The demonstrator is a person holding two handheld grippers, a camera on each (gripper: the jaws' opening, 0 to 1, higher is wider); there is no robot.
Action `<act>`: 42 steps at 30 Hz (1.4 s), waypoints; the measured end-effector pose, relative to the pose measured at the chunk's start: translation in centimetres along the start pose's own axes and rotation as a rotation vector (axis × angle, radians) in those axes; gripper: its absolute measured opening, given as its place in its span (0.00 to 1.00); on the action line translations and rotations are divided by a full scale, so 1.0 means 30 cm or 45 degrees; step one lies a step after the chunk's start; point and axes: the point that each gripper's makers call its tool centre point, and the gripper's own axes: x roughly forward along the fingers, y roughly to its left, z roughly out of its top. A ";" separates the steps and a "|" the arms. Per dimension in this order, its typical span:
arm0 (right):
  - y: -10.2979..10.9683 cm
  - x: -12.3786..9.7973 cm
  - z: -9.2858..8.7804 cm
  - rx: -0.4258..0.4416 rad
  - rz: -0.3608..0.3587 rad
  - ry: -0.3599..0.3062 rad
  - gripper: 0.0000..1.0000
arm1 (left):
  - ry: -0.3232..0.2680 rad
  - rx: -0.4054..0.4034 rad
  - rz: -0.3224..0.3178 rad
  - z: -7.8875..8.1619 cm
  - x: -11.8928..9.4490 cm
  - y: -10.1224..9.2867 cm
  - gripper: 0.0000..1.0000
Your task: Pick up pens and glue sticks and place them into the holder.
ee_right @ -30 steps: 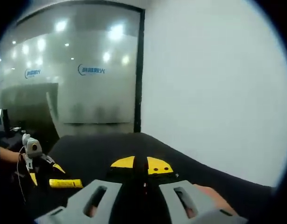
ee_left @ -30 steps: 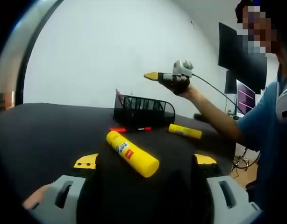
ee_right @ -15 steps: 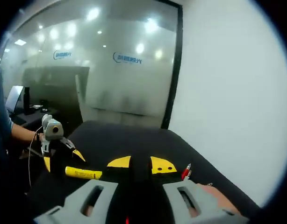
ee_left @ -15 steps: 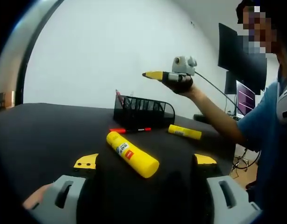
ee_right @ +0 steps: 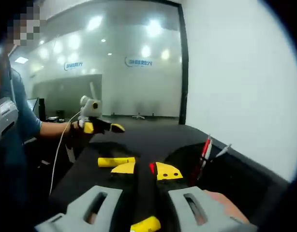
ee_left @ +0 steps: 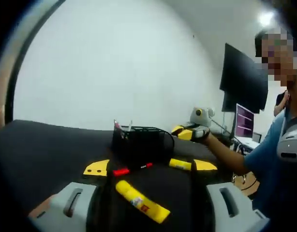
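We held the left gripper [ee_left: 151, 166] wide open over a yellow plastic glue stick [ee_left: 141, 201] on the black table [ee_left: 42, 145]. Our right gripper [ee_right: 146, 171] seemed nearly shut and empty beside the black mesh holder [ee_right: 206, 169], though its tips blurred together.

Your left gripper [ee_left: 151, 166] sits low with its two yellow-tipped fingers [ee_left: 96, 168] spread wide apart and nothing gripped between them. Your right gripper [ee_right: 146, 170] has its fingers drawn nearly together, only a narrow slit between the yellow tips. In the left gripper view your right hand [ee_left: 200, 133] holds its gripper out on an extended forearm; in the right gripper view your left arm reaches forward likewise.
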 end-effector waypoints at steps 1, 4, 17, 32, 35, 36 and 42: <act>0.001 -0.006 -0.006 0.009 -0.011 -0.003 0.11 | 0.018 0.007 -0.017 0.007 0.022 0.008 0.57; 0.013 -0.009 -0.017 0.001 -0.028 0.011 0.11 | 0.089 0.038 -0.038 0.005 0.080 0.038 0.52; 0.010 -0.033 -0.004 -0.002 -0.022 -0.010 0.11 | 0.611 0.270 -0.121 -0.131 0.281 0.144 0.37; 0.018 -0.027 -0.024 0.016 -0.006 0.005 0.11 | 0.946 0.402 -0.158 -0.287 0.374 0.204 0.29; 0.018 -0.028 -0.020 0.015 -0.005 0.002 0.11 | 0.971 0.410 -0.163 -0.299 0.381 0.214 0.28; 0.019 -0.029 -0.018 0.016 -0.004 -0.003 0.11 | 0.981 0.409 -0.171 -0.303 0.383 0.216 0.27; 0.013 -0.040 -0.007 0.022 -0.009 -0.021 0.11 | 1.033 0.416 -0.200 -0.349 0.383 0.148 0.26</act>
